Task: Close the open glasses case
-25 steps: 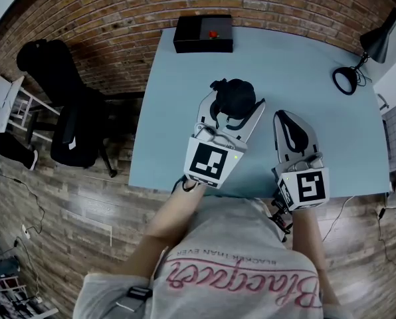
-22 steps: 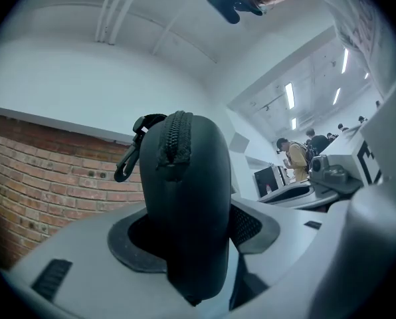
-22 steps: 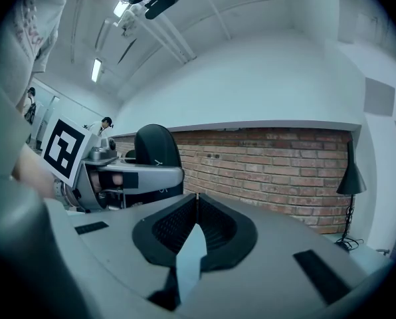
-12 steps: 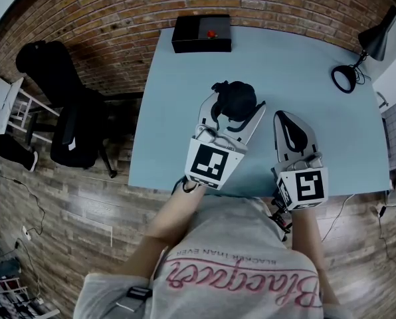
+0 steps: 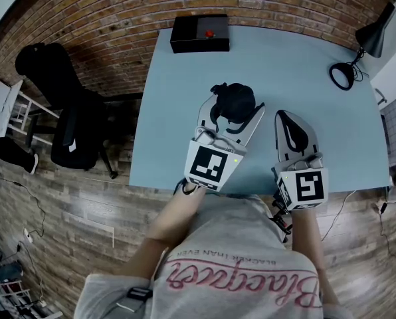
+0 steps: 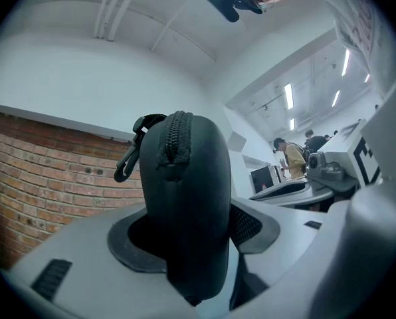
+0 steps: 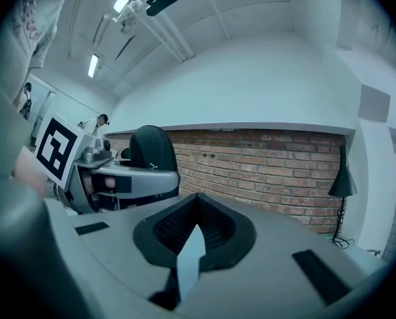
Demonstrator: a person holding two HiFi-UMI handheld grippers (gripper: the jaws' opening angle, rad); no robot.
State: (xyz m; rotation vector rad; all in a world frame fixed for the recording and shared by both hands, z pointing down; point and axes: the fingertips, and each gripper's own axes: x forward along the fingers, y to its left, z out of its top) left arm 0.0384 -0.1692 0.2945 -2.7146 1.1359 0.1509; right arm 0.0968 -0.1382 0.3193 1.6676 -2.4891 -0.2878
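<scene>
Black zip-up glasses case (image 6: 185,191) pinched between the left gripper (image 5: 232,115) jaws over a pale blue table (image 5: 178,78), right gripper (image 7: 197,211) alongside, jaws pressed together on nothing.

Light's soft and even from overhead, nothing harsh. From my head camera the pale blue tabletop (image 5: 178,111) is lit flat, with barely any shadow on it and no glare. The fisheye bends everything hard: the brick wall (image 5: 118,18) curves round the top and the corners smear. In the left gripper view the ceiling strip lights (image 6: 289,96) blow out white, and the glasses case (image 6: 185,198) sits so close to the lens it's just a dark, slightly soft shape. The right gripper view has a cool bluish tint, a black vignette round the rim, and one bright ceiling strip (image 7: 92,65) up left.
</scene>
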